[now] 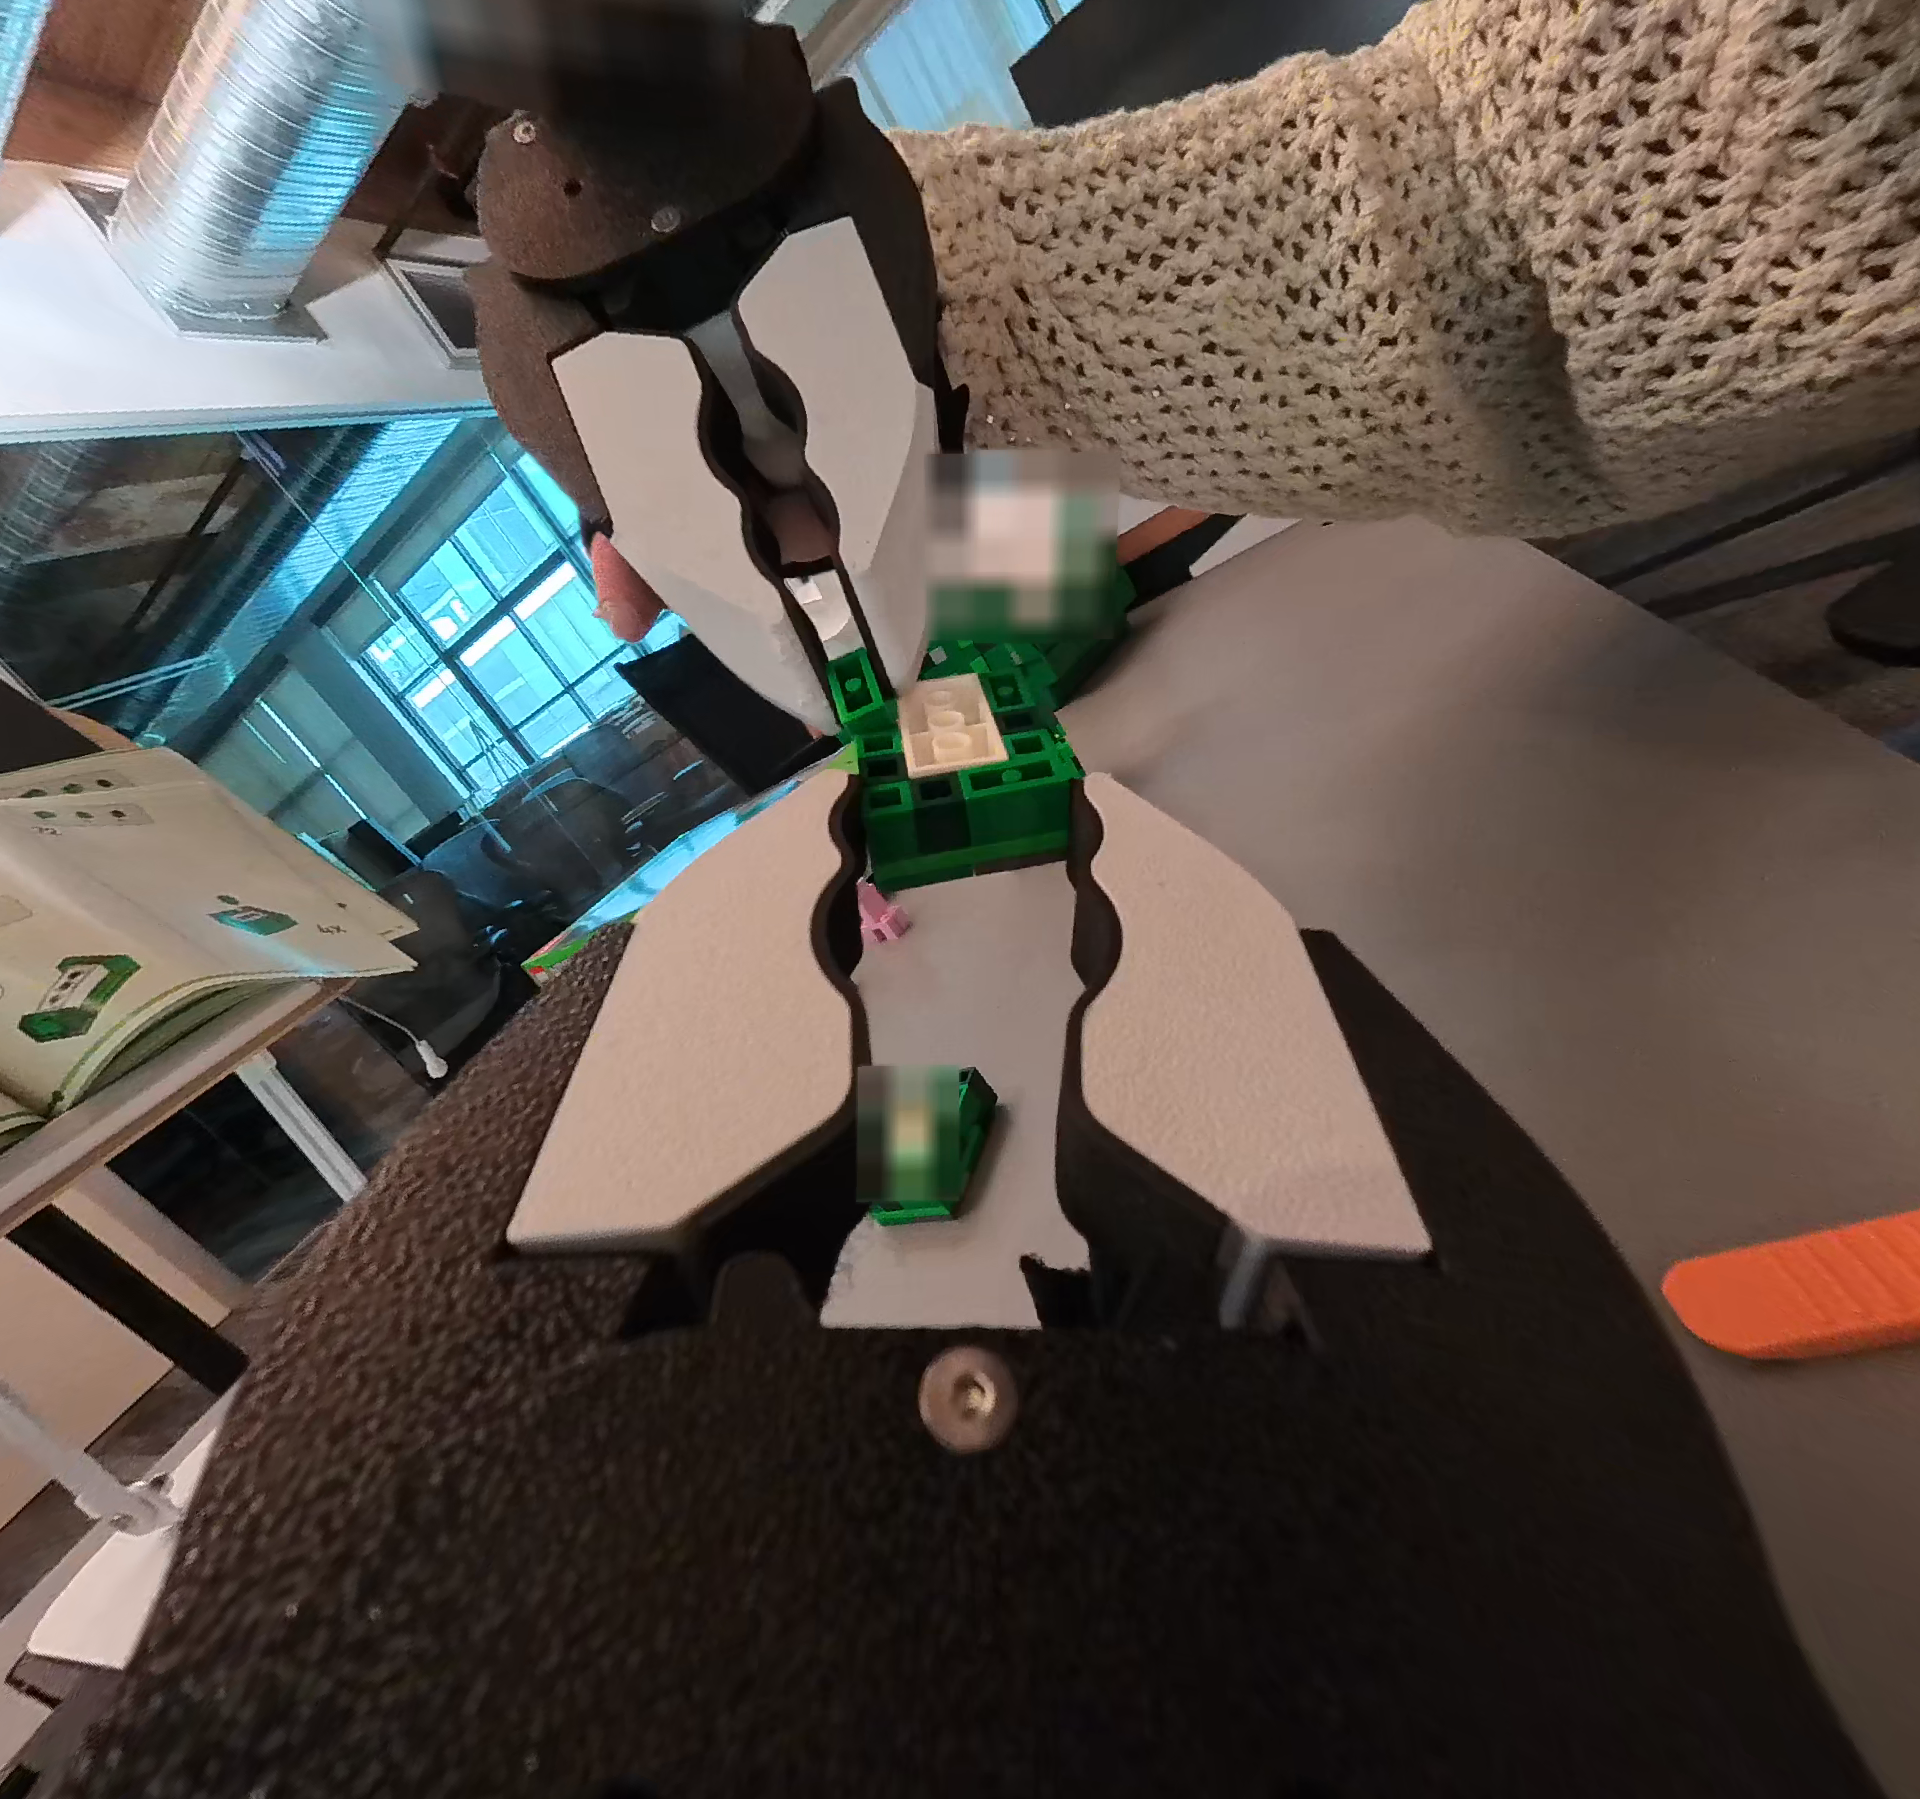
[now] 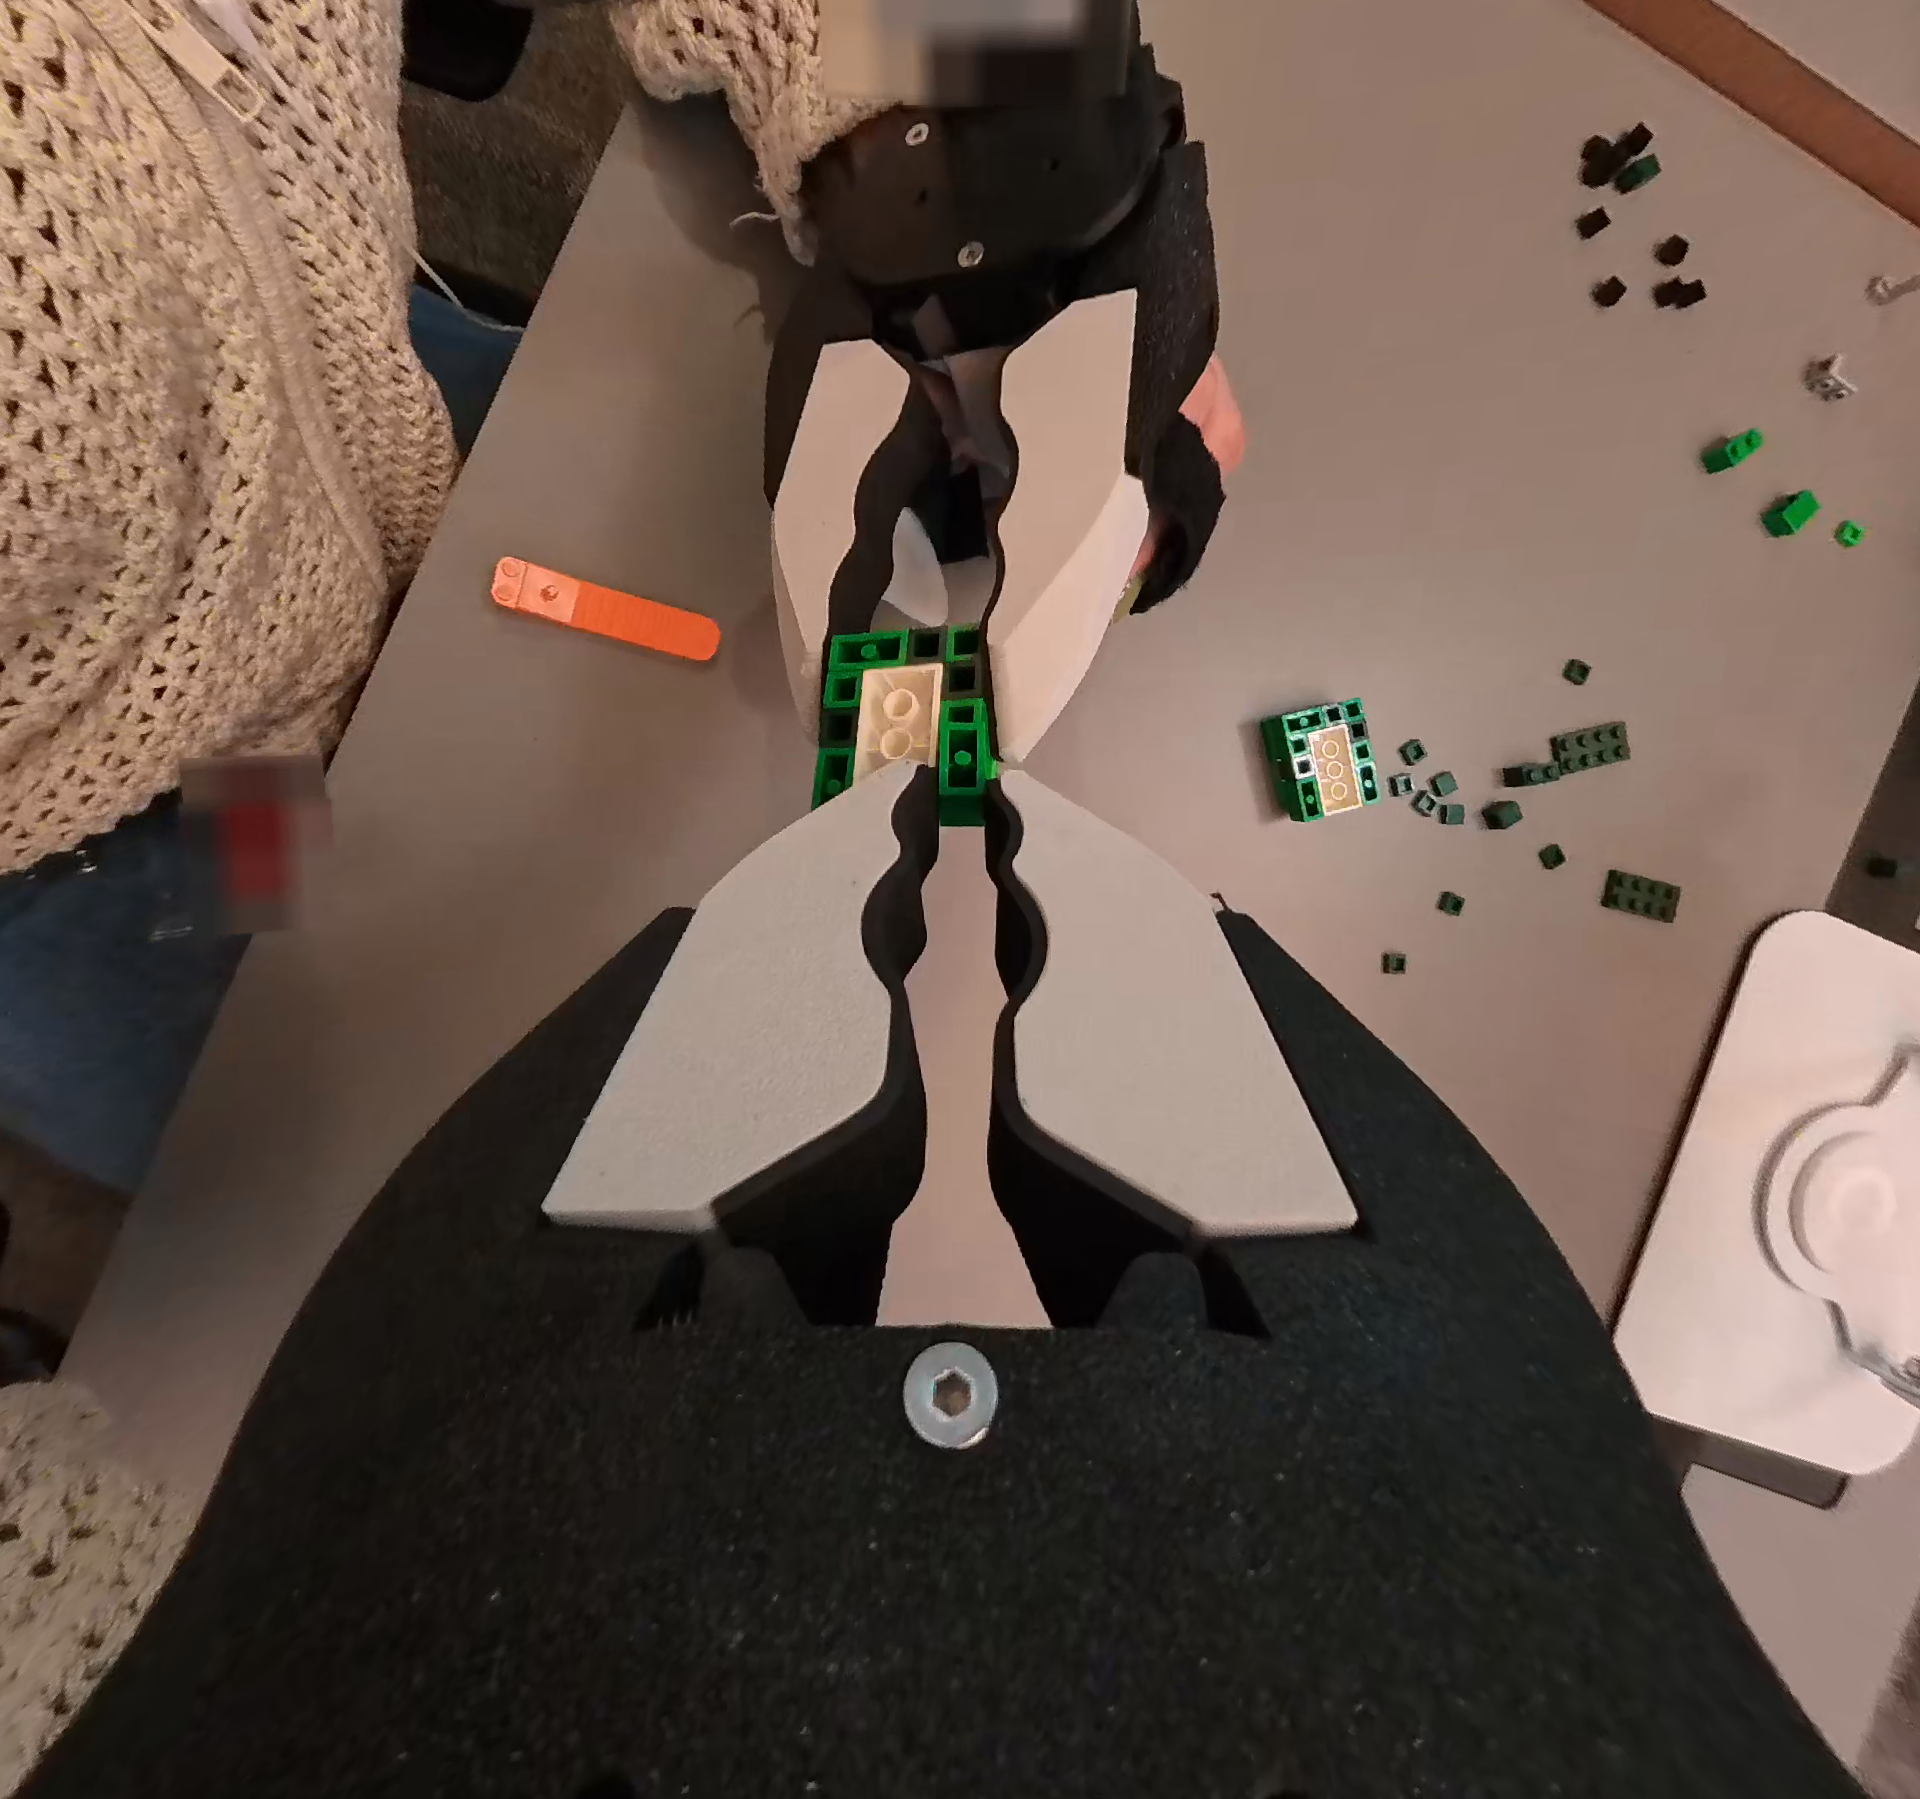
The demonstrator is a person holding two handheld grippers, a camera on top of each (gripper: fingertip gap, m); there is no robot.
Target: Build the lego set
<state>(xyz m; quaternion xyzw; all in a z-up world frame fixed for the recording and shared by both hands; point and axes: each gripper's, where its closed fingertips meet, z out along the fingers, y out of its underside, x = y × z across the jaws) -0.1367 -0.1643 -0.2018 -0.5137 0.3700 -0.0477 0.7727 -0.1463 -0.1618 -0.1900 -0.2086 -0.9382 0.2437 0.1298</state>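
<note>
1. Grey surface (image 2: 1351,191), with a window behind in the left wrist view, carries the green lego block (image 2: 904,731), which has a white plate (image 2: 896,710) pressed into its top.
2. Left claw (image 1: 971,814) pinches the block's sides, holding it steady.
3. Right claw (image 2: 961,793) is narrowed to a slim gap over a bright green brick (image 2: 964,762) at the block's edge; whether it grips is unclear.
4. A similar finished block (image 2: 1325,762) lies to the side.
5. Loose green pieces (image 2: 1496,793) and black pieces (image 2: 1631,222) remain, so building looks only partly done.
6. An open instruction booklet (image 1: 156,928) and an orange brick separator (image 2: 603,608) lie nearby.
</note>
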